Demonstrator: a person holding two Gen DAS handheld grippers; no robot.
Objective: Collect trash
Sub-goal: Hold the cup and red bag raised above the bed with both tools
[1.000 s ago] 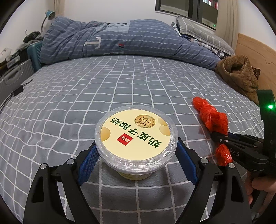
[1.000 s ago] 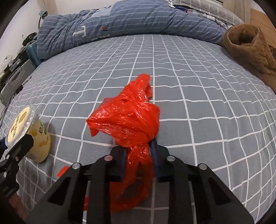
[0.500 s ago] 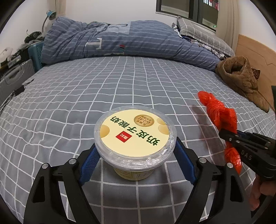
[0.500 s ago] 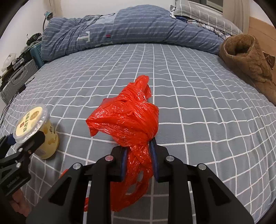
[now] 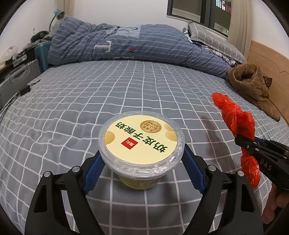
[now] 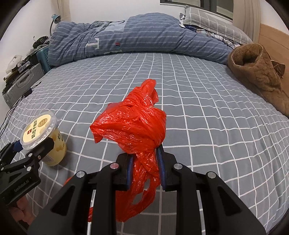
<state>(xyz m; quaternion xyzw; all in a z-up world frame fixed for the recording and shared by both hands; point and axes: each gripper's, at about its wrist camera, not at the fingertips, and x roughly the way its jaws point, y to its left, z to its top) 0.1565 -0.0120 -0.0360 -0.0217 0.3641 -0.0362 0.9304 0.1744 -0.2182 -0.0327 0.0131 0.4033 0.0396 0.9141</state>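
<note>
Gripping a yogurt cup (image 5: 141, 142) and red bag (image 6: 133, 126), grippers (image 5: 141, 162) (image 6: 144, 162) face a quilt (image 5: 126, 45).

A lived-in home bedroom — a bed (image 5: 90, 101) under a grey checked sheet, a rumpled blue striped duvet (image 5: 137, 45) and checked pillow (image 5: 213, 41) along the far side, a wooden headboard (image 5: 267, 61), a curtained window (image 5: 198, 10) — with a suitcase (image 6: 21, 81) beside the bed.
</note>
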